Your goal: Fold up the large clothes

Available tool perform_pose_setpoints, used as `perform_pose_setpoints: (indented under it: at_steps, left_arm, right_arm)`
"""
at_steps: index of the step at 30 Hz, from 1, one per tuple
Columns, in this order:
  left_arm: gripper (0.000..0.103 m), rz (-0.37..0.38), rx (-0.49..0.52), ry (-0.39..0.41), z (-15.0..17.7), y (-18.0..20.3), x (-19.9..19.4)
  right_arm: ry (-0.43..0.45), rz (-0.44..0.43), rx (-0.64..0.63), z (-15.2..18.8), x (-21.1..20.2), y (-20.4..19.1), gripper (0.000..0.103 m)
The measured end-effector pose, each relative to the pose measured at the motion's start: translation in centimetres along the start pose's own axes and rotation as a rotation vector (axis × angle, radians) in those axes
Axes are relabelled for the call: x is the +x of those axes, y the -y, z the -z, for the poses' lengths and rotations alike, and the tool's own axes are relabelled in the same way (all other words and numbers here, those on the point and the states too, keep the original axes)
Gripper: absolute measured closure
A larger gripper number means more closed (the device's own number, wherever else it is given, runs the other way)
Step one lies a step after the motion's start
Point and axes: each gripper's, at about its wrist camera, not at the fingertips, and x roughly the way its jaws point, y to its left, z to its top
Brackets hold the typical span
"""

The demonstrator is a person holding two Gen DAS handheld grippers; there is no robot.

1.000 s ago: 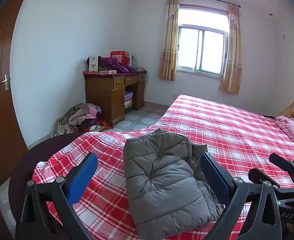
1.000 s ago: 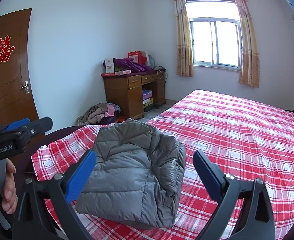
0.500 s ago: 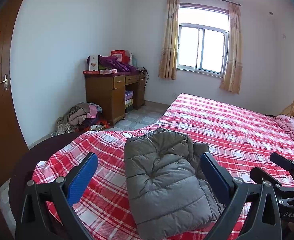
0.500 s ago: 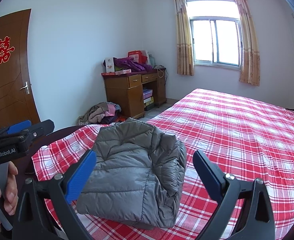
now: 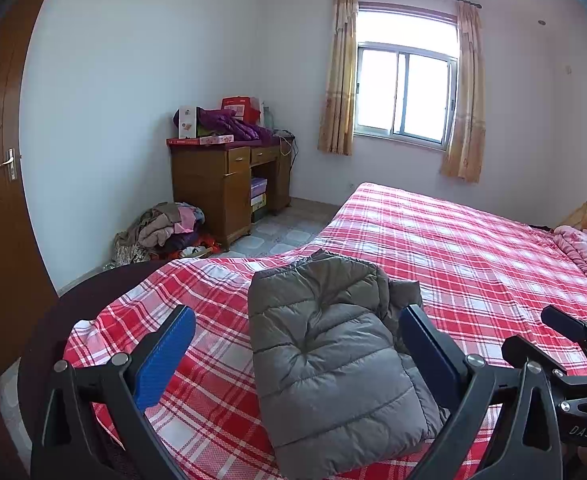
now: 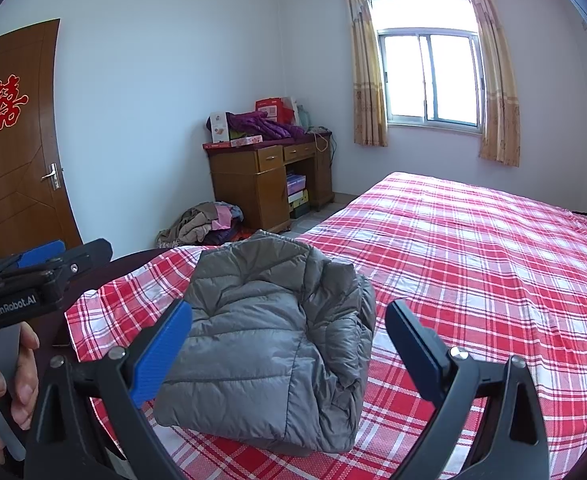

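A grey puffer jacket (image 5: pixel 333 352) lies folded into a compact bundle on the near corner of the bed with the red plaid sheet (image 5: pixel 473 248). It also shows in the right wrist view (image 6: pixel 269 344). My left gripper (image 5: pixel 297 356) is open and empty, held above and short of the jacket. My right gripper (image 6: pixel 289 352) is open and empty too, likewise above the bundle. The left gripper body shows at the left edge of the right wrist view (image 6: pixel 41 280), held by a hand.
A wooden desk (image 5: pixel 229 184) piled with boxes and purple clothes stands against the far wall. A heap of clothes (image 5: pixel 165 232) lies on the floor beside it. A brown door (image 6: pixel 17 152) is at left. A pink quilt (image 5: pixel 585 252) lies at the bed's far right.
Almost nothing has changed. Both grippers stay open and hover over the folded jacket, with only slight drift of the views.
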Motion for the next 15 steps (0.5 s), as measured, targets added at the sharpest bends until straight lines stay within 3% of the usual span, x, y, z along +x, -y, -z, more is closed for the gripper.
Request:
perform_pose_setpoints:
  at_steps: [15]
  left_arm:
    - [0.001,-0.001,-0.024,-0.021,-0.01,-0.49,0.62]
  right_arm:
    - [0.007,-0.007,-0.004,-0.01,-0.09,-0.48,0.004]
